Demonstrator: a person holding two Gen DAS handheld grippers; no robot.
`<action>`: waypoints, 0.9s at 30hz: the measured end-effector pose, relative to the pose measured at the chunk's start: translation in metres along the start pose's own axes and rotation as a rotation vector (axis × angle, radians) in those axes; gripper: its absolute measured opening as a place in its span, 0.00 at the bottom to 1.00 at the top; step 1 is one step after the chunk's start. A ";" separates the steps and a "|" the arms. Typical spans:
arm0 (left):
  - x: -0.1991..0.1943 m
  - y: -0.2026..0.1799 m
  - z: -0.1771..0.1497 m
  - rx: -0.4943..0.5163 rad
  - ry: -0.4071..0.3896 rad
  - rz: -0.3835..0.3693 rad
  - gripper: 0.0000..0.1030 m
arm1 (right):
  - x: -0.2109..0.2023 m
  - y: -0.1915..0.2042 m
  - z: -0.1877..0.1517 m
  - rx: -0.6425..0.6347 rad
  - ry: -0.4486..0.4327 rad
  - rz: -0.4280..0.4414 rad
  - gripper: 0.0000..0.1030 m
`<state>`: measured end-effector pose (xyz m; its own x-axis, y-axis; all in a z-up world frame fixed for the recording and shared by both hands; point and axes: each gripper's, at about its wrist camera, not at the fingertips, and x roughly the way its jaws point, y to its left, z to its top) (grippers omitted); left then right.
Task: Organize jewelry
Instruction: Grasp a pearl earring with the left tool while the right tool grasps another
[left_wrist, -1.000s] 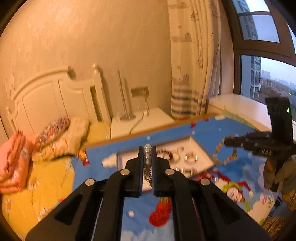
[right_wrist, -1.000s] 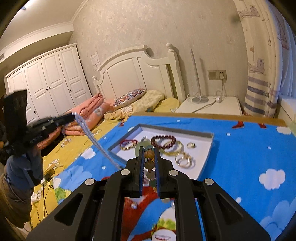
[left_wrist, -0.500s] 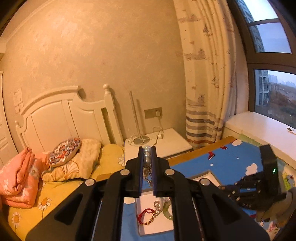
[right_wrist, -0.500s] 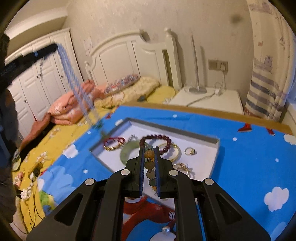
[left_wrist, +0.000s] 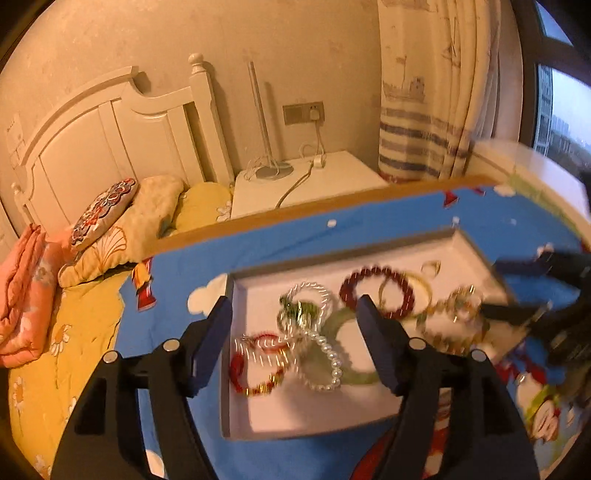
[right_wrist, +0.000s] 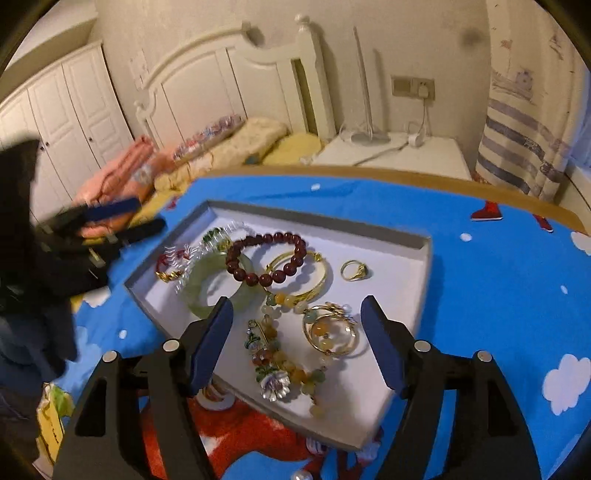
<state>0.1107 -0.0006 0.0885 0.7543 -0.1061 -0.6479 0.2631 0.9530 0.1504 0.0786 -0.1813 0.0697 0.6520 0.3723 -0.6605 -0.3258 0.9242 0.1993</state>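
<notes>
A white tray with a grey rim (left_wrist: 332, 254) (right_wrist: 317, 218) lies on the blue cloth and holds the jewelry. My left gripper (left_wrist: 294, 301) hovers over its left half with jaws opening. Nothing is pressed between them; a pearl and silver chain necklace (left_wrist: 321, 354) lies loose below, beside a red bracelet (left_wrist: 255, 365). My right gripper (right_wrist: 297, 301) (left_wrist: 513, 290) hangs over the near right part, jaws opening too. An amber and green bead necklace (right_wrist: 280, 354) lies free under it. A jade bangle (right_wrist: 207, 291), dark red bead bracelet (right_wrist: 266, 254), gold bangle (right_wrist: 314, 273) and gold ring (right_wrist: 352, 271) lie farther in.
The blue cartoon tablecloth (right_wrist: 480, 295) covers the table as far as its wooden far edge (right_wrist: 369, 173). Beyond stand a bed (left_wrist: 92, 229), a white nightstand with a lamp (left_wrist: 314, 177) and a striped curtain (left_wrist: 417, 110). The left gripper (right_wrist: 140, 218) shows at the tray's left corner.
Both grippers came down over the tray and opened. Each let go of the necklace it held; both necklaces now lie in the tray.
</notes>
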 end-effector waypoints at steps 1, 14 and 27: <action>-0.002 -0.001 -0.006 -0.003 0.003 -0.001 0.73 | -0.009 -0.002 -0.003 -0.002 -0.015 0.001 0.68; -0.062 -0.086 -0.104 0.063 0.087 -0.213 0.85 | -0.037 0.015 -0.088 -0.203 0.101 -0.030 0.57; -0.044 -0.121 -0.118 0.093 0.159 -0.324 0.51 | -0.016 0.020 -0.090 -0.216 0.186 -0.062 0.31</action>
<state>-0.0257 -0.0775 0.0106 0.5218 -0.3460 -0.7797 0.5323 0.8463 -0.0193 -0.0006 -0.1767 0.0190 0.5448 0.2754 -0.7921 -0.4407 0.8976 0.0089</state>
